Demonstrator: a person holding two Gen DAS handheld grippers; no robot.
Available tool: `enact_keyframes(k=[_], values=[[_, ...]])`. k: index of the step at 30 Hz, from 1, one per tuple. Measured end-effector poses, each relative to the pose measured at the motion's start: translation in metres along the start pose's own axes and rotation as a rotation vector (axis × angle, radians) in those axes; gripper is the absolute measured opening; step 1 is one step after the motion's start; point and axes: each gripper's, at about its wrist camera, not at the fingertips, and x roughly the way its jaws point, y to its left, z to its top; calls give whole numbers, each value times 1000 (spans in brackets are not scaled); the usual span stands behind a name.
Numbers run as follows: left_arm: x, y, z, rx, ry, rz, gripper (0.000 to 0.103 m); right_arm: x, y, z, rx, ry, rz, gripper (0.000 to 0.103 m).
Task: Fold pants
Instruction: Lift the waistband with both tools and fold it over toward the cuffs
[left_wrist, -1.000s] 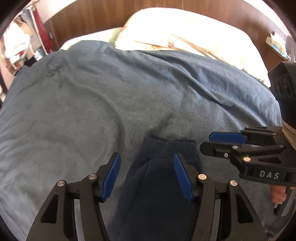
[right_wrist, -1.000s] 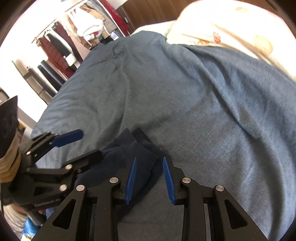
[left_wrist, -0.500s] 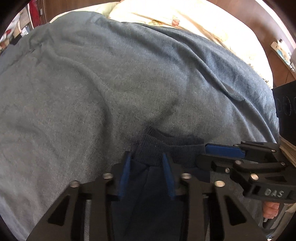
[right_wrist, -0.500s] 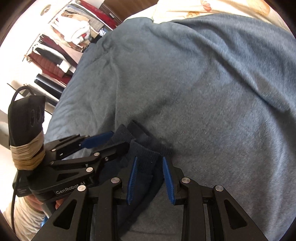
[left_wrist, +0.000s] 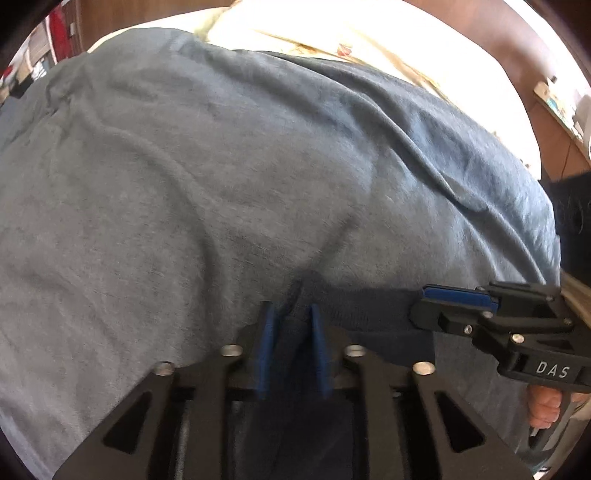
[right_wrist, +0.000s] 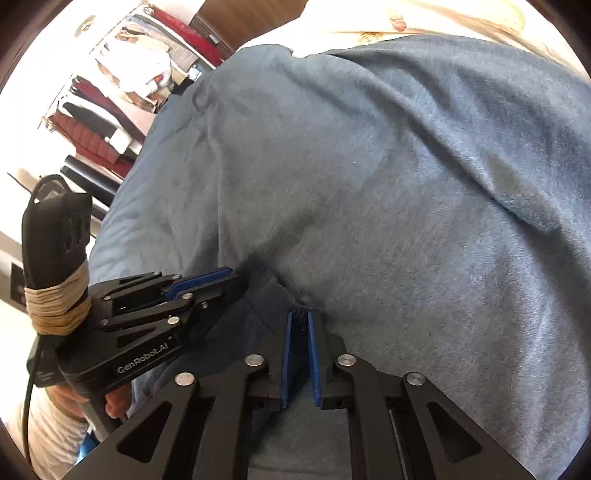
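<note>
While the dark blue pants (left_wrist: 373, 314) lie on the bed's grey-blue blanket (left_wrist: 221, 192), two black tools with blue pads point down at their ribbed end. The left tool (left_wrist: 290, 321) has a fold of the pants cloth between its pads. The pads touch the cloth on both sides, and its jaws are opening a little. The right tool (right_wrist: 300, 325) sits at the other corner of the same ribbed end. Its jaws are closing, and a thin bit of the dark cloth is pinched between its pads. In each view the other tool shows at the side, just beside the pants, with a hand (left_wrist: 543, 410) under it. A cream pillow (left_wrist: 369, 40) lies at the far end of the bed. Clothes (right_wrist: 110, 110) hang on a rack beyond the bed.
</note>
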Motion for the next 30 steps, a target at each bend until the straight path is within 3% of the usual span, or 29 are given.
enact_keyframes(k=[13,19,23,25,30], values=[[30,9,11,1,106,-105,32,19,-25,-3,99,55,91,23],[37,7,11,25,118,-101,21,32,-30,-4,112,73,110,23],[26,4,13,33,99,-92,16,36,-34,-3,125,90,130,23],[15,3,12,32,77,-90,14,33,-29,-1,103,91,125,17],[-26,6,1,8,-10,-96,13,3,-8,1,4,30,80,15]])
